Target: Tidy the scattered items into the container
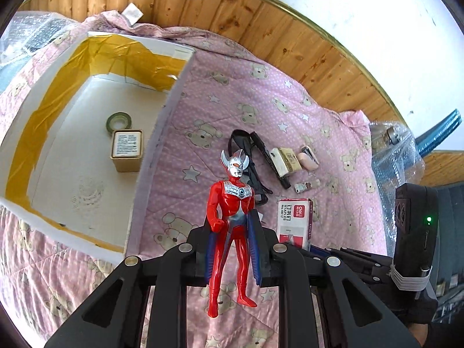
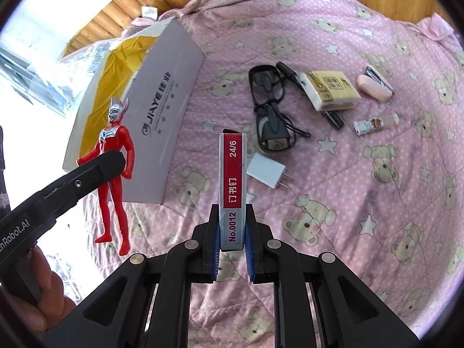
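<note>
Left wrist view: the left gripper (image 1: 232, 243) pinches the red plastic hero toy (image 1: 230, 226), standing tall. The white cardboard box (image 1: 87, 133) lies to its left.

Right wrist view: the right gripper (image 2: 232, 249) pinches the red-and-white staple box (image 2: 233, 185), farther from the white cardboard box.

— What kind of place is this?
— A room in a home, I think. A pink quilt (image 2: 333, 174) with bears and stars covers the surface, and pine boards (image 1: 290, 37) line the wall below white plaster.
</note>
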